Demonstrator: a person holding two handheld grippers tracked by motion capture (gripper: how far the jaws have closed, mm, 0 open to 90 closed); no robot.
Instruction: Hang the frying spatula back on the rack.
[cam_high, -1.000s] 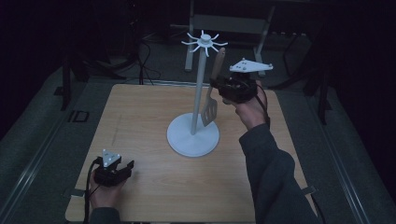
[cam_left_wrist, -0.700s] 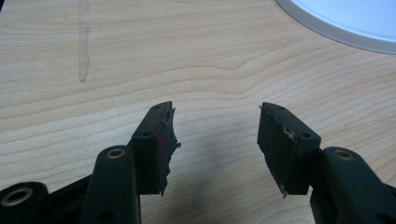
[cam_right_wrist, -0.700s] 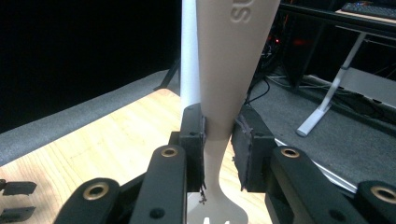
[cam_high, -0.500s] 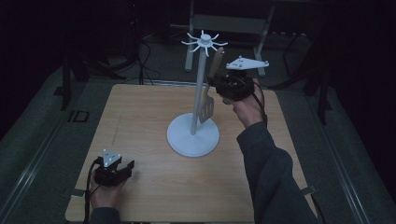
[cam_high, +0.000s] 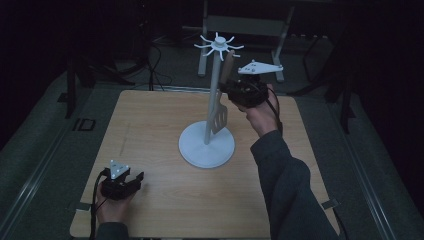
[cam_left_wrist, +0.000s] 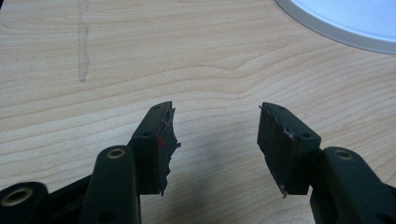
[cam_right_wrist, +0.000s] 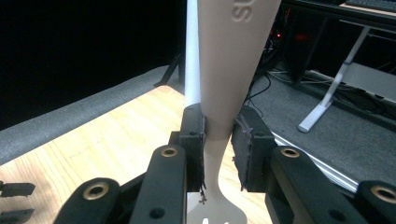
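Observation:
A white utensil stand (cam_high: 214, 100) with a ring of hooks (cam_high: 218, 44) at its top rises from a round base (cam_high: 206, 147) at the middle of the wooden table (cam_high: 145, 125). My right gripper (cam_high: 231, 90) is shut on the handle of a pale slotted spatula (cam_high: 219, 116), which hangs blade down right beside the pole. In the right gripper view the handle (cam_right_wrist: 233, 60) is pinched between both pads of the right gripper (cam_right_wrist: 218, 135), with the pole (cam_right_wrist: 192, 46) just behind. My left gripper (cam_high: 134, 179) rests open at the table's front left, and the left gripper (cam_left_wrist: 215, 135) holds nothing.
The stand's base rim (cam_left_wrist: 345, 23) lies ahead and to the right of the left gripper. Dark floor surrounds the table. A metal desk frame (cam_high: 245, 25) and cables stand behind the far edge. A sleeved forearm (cam_high: 285, 180) crosses the table's right side.
The right gripper with the spatula has shifted slightly left and up, closer to the pole. The left gripper has stayed put.

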